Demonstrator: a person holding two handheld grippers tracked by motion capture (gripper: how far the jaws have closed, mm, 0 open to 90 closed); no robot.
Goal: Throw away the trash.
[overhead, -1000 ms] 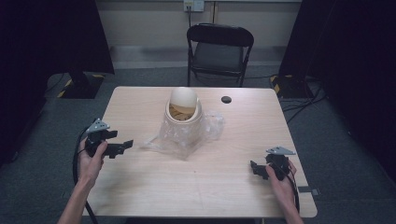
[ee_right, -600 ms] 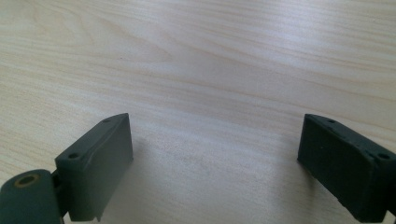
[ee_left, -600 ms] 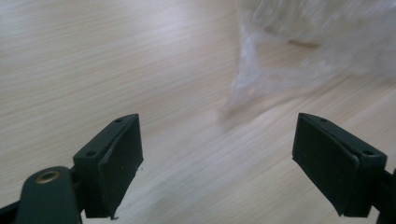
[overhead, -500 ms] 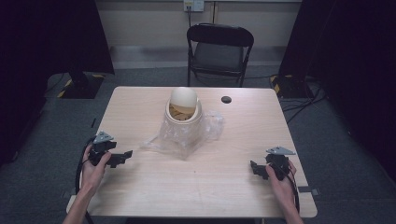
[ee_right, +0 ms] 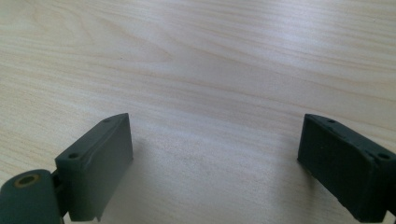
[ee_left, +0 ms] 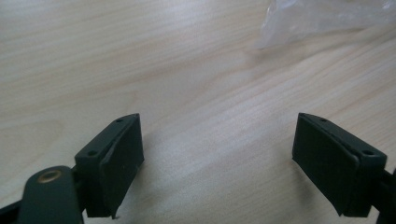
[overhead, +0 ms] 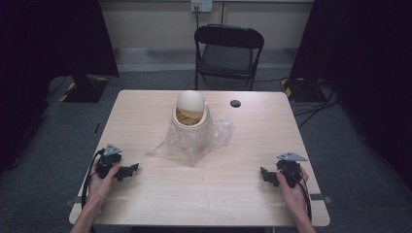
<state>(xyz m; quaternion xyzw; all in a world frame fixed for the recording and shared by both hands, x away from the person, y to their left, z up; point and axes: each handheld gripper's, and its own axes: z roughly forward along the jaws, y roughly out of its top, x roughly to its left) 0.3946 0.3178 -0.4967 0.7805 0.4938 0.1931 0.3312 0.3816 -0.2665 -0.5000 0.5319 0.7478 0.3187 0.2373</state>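
Observation:
A cream bin (overhead: 192,124) with a rounded swing lid (overhead: 190,103) stands at the table's middle, and a clear plastic bag (overhead: 187,145) is bunched around its base. My left gripper (overhead: 128,171) rests low over the front left of the table, jaws open, nothing between them. In the left gripper view the open left gripper (ee_left: 217,163) points across bare wood at a corner of the bag (ee_left: 322,18). My right gripper (overhead: 266,175) sits at the front right, open over bare wood. The right gripper view shows that right gripper (ee_right: 215,168) with nothing between its jaws.
A small black disc (overhead: 235,103) lies near the table's far edge (overhead: 194,91). A black folding chair (overhead: 228,54) stands behind the table. Dark curtains and cables flank the sides, and a black stand base (overhead: 85,87) sits on the floor at the left.
My left gripper has come down and toward the table's front edge, still open. The right gripper, the bin and the bag have kept still.

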